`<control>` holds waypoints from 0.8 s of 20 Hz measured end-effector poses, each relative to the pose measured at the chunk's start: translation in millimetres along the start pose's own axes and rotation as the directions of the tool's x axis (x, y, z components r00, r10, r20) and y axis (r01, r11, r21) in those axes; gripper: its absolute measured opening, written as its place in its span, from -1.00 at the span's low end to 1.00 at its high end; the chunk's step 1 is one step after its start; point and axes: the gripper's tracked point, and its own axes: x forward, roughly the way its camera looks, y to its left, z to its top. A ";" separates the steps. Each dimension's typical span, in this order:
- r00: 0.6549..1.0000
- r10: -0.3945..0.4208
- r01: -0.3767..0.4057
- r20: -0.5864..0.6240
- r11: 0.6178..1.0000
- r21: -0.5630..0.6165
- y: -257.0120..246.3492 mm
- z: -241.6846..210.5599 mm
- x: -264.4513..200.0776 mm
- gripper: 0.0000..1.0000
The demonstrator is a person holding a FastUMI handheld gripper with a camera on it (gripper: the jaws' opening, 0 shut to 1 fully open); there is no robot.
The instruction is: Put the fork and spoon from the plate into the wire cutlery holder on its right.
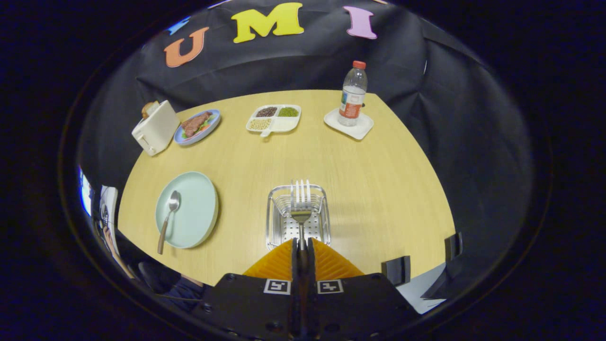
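Fork (301, 201) was clamped by its handle between the two fingers of the claw (301, 246), sticking straight ahead along the fingers, tines out front and over the far rim of the wire cutlery holder (274, 222) — holder sat directly under and just ahead of the fingertips, so the drop looked close. Fork metal, shiny, four tines, slim neck. Spoon (167, 220) lay on the pale green plate (196, 208) left of the holder, bowl end away, dark handle hanging over the near rim — not yet moved. Farther across the wooden surface (378, 189): toaster (155, 127), food plate (198, 126), divided tray (274, 118), bottle (353, 94).
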 end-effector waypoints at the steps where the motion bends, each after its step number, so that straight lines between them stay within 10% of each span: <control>1: 1.000 0.005 -0.005 0.004 1.000 -0.004 2.9 -0.4 -0.8 -0.89; 16: 1.000 -0.004 0.004 0.002 1.000 0.000 -1.6 -15.2 -4.9 -0.81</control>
